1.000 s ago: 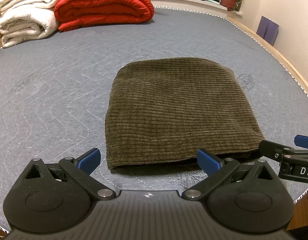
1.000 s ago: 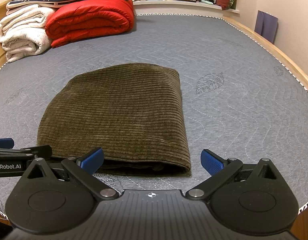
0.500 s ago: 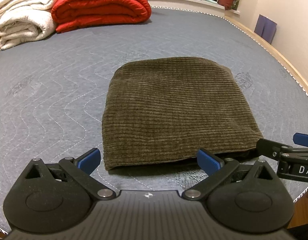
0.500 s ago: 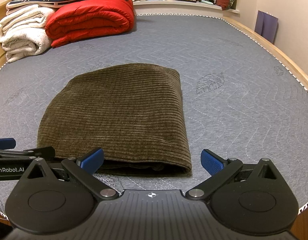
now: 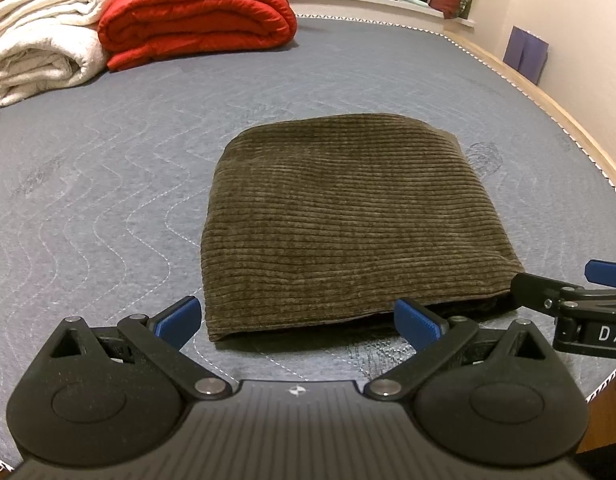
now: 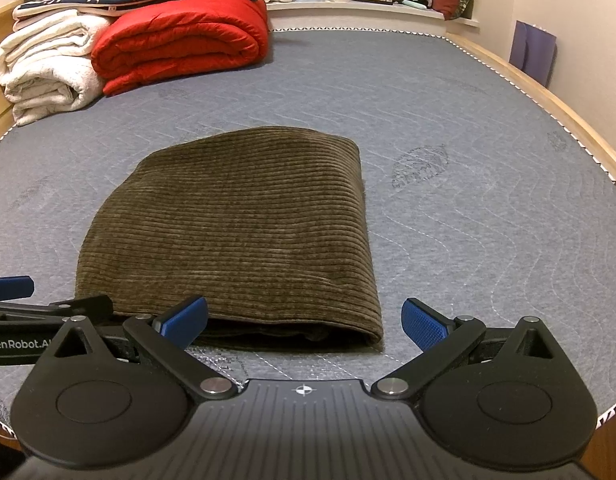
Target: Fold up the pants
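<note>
Left wrist view: the folded olive-brown corduroy pants (image 5: 347,224) are being seen slightly farther off and more to the right than a second ago, so the left gripper (image 5: 296,322) is being eased back and raised.
Right wrist view: almost nothing is being altered; the right gripper (image 6: 304,320) is being held just short of the bundle's near edge.
Meaning for the task: the fold is judged finished, with both tools being withdrawn rather than reaching in.
Tongs: both pairs of blue-padded fingers (image 6: 421,324) are being kept spread wide, with nothing pinched between them.
Pants' place: the bundle is being left flat on the grey quilted mattress (image 5: 108,200), near its front edge, well apart from the red rolled quilt (image 5: 196,20) and cream folded blankets (image 5: 44,56).
Texture and shape: thick ribbed cloth is being shown as a rounded rectangle, soft at the fold.
Near edge: layers are possibly lying uneven underneath, since shadow is hiding them.
</note>
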The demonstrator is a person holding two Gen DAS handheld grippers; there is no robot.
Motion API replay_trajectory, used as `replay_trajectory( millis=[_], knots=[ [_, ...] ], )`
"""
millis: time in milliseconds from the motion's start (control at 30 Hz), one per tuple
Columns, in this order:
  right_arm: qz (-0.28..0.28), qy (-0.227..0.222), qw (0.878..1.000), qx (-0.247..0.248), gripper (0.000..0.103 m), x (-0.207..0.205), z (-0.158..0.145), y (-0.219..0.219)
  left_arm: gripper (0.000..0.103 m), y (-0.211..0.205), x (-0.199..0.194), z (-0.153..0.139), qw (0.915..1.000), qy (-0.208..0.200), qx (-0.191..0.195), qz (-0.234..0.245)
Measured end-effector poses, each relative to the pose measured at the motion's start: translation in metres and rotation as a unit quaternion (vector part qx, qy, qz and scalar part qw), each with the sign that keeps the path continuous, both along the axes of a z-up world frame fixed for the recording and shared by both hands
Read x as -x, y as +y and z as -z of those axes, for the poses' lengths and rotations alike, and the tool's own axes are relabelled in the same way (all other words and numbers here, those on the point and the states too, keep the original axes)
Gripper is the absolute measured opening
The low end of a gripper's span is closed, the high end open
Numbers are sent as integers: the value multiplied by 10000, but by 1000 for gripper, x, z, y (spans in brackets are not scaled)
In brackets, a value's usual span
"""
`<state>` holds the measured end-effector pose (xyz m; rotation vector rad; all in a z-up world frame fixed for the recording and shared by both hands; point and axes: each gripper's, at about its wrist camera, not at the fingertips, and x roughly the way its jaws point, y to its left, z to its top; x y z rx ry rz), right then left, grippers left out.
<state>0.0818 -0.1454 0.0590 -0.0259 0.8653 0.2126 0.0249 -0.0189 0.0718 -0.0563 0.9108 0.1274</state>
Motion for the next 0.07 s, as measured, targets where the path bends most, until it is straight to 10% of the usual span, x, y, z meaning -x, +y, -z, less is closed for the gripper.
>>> replay_trajectory(
  millis=[67],
  knots=[
    [-15, 4, 10000, 2, 102, 0, 0, 1, 103, 1, 0, 0, 10000, 0, 9, 2]
  ],
)
